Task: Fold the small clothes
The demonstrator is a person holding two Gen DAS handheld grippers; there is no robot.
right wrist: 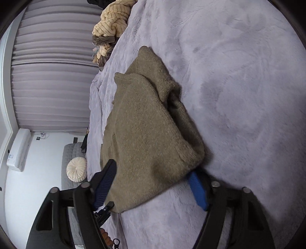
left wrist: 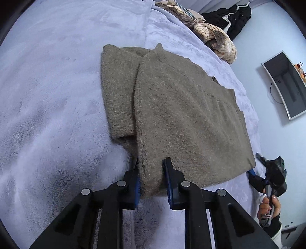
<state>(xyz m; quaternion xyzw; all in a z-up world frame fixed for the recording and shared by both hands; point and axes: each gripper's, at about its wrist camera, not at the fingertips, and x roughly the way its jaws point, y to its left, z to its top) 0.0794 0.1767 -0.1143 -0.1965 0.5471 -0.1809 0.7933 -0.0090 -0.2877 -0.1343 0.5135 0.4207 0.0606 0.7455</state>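
A brown-grey knitted sweater lies folded on the lavender plush blanket, one sleeve laid along its left side. My left gripper is shut on the sweater's near left edge, with the knit pinched between its blue pads. In the right wrist view the sweater fills the space between my right gripper's fingers, which stand wide apart and open around its near corner. One blue pad sits under the fabric's edge. The right gripper also shows at the sweater's right corner, held by a hand.
A pile of beige striped clothes lies at the bed's far edge, beside a black garment. A screen hangs on the wall. Curtains and a round cushion lie beyond the bed's side.
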